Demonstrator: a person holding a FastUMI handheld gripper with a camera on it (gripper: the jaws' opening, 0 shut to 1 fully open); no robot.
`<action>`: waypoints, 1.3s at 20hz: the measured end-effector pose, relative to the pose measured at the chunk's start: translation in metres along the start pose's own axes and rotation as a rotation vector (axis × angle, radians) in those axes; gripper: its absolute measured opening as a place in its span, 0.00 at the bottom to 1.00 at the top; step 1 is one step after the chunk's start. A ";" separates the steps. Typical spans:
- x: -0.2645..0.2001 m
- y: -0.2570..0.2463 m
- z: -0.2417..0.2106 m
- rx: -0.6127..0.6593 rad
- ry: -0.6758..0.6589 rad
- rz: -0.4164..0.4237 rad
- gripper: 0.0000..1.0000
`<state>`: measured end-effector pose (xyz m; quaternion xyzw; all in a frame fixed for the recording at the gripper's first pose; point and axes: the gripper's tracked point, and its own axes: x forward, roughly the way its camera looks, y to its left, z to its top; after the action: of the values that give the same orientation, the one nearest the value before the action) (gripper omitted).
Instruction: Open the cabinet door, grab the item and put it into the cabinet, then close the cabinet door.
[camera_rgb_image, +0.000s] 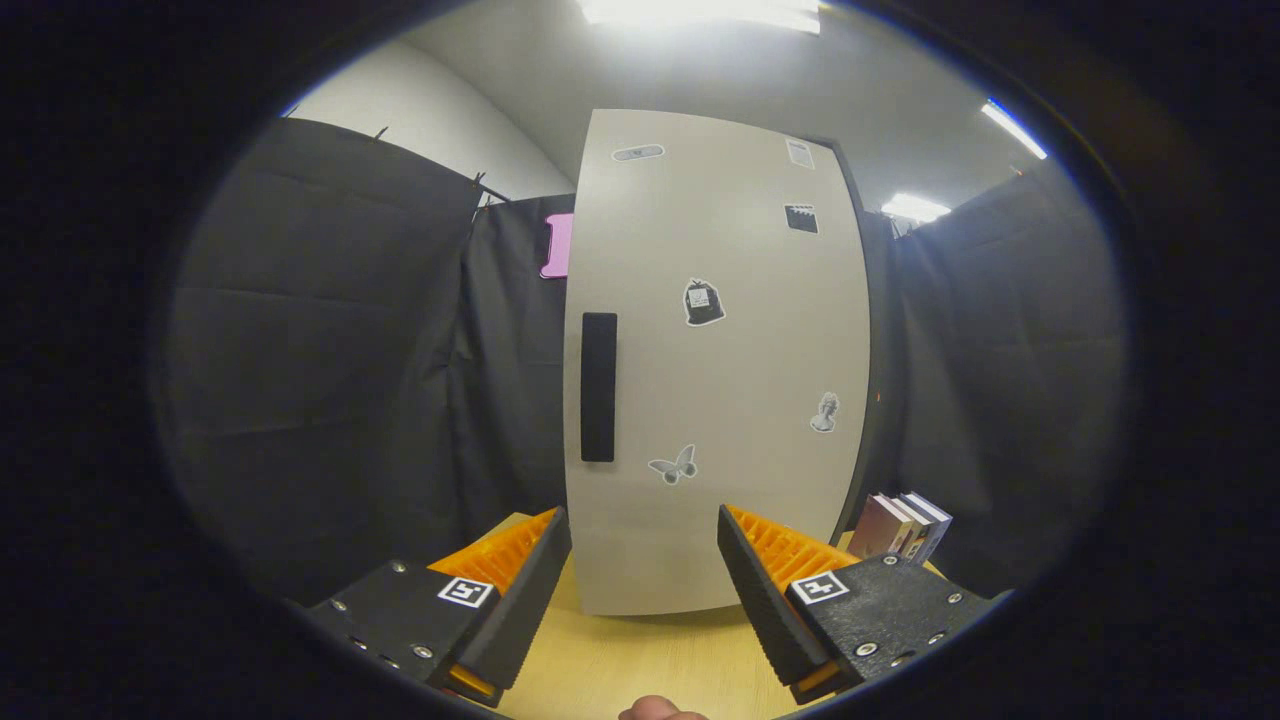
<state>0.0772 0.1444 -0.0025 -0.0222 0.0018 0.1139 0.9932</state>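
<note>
A tall white cabinet (715, 360) stands on the wooden table straight ahead of my fingers, its door shut. A black vertical handle (598, 387) runs along the door's left side, and several small stickers dot the door. To the right of the cabinet's foot, beyond my right finger, stand a few small boxes (905, 525) upright like books. My gripper (645, 540) is open just short of the door's lower part, with nothing between its fingers.
The light wooden table (640, 660) runs under the fingers up to the cabinet. Black cloth walls (330, 350) close the booth on the left and right. A pink object (558, 245) hangs on the cloth behind the cabinet's left edge.
</note>
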 end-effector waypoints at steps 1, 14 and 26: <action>-0.005 0.005 0.000 0.006 0.002 0.004 0.92; -0.014 -0.003 0.009 0.051 -0.027 -0.031 0.92; -0.014 -0.013 0.017 0.071 -0.046 -0.048 0.92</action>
<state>0.0668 0.1290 0.0151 0.0155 -0.0177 0.0902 0.9956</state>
